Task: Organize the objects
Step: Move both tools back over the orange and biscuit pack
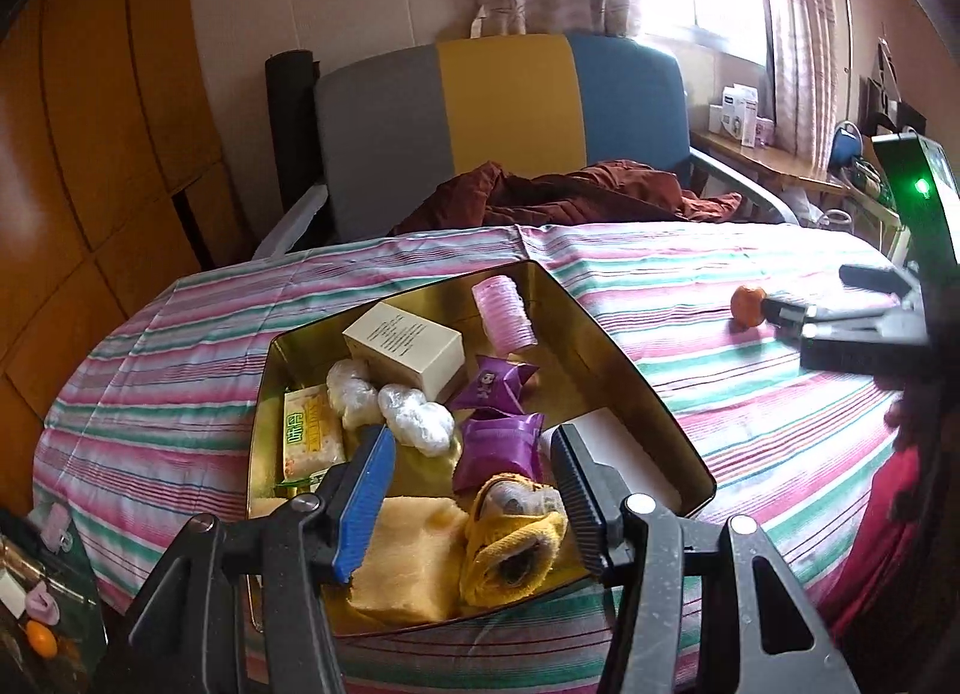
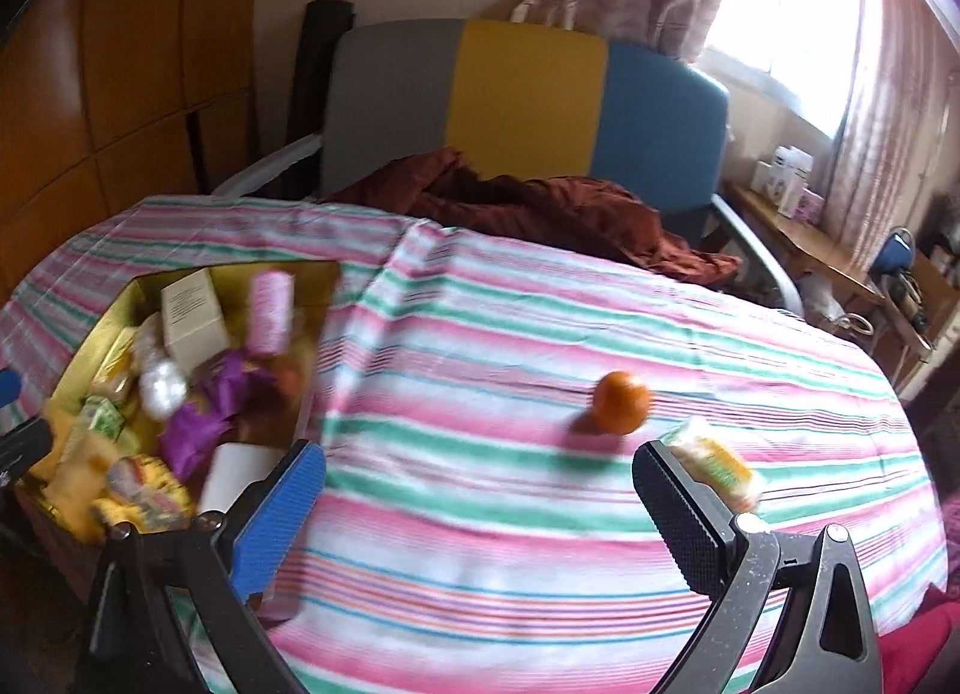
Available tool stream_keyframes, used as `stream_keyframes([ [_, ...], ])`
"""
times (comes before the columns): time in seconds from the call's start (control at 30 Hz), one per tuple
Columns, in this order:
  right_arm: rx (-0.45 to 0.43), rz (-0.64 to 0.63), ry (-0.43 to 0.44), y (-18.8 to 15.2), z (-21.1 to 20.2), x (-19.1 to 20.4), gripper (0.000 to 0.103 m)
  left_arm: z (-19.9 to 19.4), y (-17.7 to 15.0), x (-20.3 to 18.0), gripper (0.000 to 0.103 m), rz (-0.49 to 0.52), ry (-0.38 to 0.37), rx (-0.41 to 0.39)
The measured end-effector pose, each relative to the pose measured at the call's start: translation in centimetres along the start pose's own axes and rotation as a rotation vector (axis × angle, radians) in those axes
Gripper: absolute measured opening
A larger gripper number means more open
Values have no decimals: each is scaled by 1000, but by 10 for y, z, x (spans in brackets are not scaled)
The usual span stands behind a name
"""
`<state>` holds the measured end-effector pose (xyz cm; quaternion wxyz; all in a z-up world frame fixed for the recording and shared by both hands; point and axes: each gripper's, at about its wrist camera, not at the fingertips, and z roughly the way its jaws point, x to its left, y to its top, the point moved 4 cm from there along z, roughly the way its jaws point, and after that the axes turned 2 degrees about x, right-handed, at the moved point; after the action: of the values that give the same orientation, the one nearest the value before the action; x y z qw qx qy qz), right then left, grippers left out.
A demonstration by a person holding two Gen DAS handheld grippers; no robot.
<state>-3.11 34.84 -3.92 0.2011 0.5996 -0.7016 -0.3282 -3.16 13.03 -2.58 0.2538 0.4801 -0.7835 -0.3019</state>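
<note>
Gold tin point(image 1: 636, 376) sits right under the left gripper point(image 1: 474, 478), and it's crowded. Left of the blue finger point(image 1: 366, 505) lies a green-and-yellow packet point(image 1: 309, 436); just beyond that fingertip, two clear-wrapped white bundles point(image 1: 414, 412); further out a cream box point(image 1: 408, 343) and a pink roller point(image 1: 504, 313). Between the fingers: two purple sachets point(image 1: 495, 445), a yellow towel point(image 1: 402, 556) and a rolled yellow cloth point(image 1: 516, 538). The jaws stand apart, pads clear of everything, tilted down into the tin.

Over to the right gripper point(image 2: 480, 508), spread wide above the striped cloth point(image 2: 480, 574), empty. An orange point(image 2: 622, 401) lies ahead, toward the black finger point(image 2: 684, 520); a small wrapped packet point(image 2: 717, 463) peeks just behind that fingertip, which only the right wrist view shows. That view is motion-blurred.
</note>
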Motion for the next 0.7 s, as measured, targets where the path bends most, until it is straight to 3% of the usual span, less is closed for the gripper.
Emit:
stream_keyframes([
  [0.5,61,40,-164,17,38,-115,103,5,7,-26,55,70,-23,18],
  [0.7,139,140,-224,3,71,-172,103,11,21,-51,55,119,-121,21],
])
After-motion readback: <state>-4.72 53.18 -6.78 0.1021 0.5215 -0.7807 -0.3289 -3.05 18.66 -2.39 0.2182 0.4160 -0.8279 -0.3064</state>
